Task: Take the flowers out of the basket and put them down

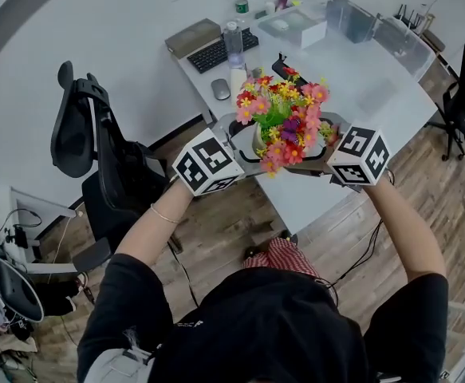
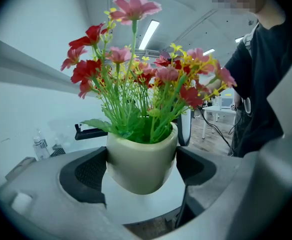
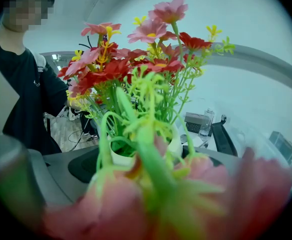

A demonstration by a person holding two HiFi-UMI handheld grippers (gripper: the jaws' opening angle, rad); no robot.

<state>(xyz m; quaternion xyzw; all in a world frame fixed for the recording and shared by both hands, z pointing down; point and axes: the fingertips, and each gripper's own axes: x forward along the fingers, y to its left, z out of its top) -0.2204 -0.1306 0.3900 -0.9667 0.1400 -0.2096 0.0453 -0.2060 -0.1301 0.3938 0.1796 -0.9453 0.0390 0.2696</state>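
Pot of flowers [image 1: 284, 118]: 1 small white pot, with red, pink and yellow blooms standing above the fingers. It is held up in the air, upright, and touches nothing below.

Left gripper [image 2: 141, 171]: the pot sits squarely between its 2 fingers [image 2: 88, 171]. Both dark pads press the pot's sides, spread just to pot width, so it has a firm hold.

Right gripper [image 3: 143, 161]: it comes in from the opposite side and the same pot sits between its fingers [image 3: 80, 166]. The pads flank the pot at about the same spread, so it looks clamped too. A blurred bloom close to the lens covers part of the contact.

No basket shows in any view, between the fingers, beside them or under them.

Below and beyond the fingers is the white surface [image 1: 352, 78], with a keyboard [image 1: 216, 53] and a bottle [image 1: 234, 42] at its far end. The near edge of the surface lies roughly under the pot, with wooden floor [image 1: 232, 222] on the person's side. An office chair [image 1: 96, 150] stands off to the left gripper's side.

Progress, as a judgement: the take-out part looks done, since the flowers are lifted and free. What is left is to lower the pot onto the bare surface ahead of the fingers, set it upright, then open both grippers. The pot is top-heavy with blooms, so releasing 1 side early could tip it.
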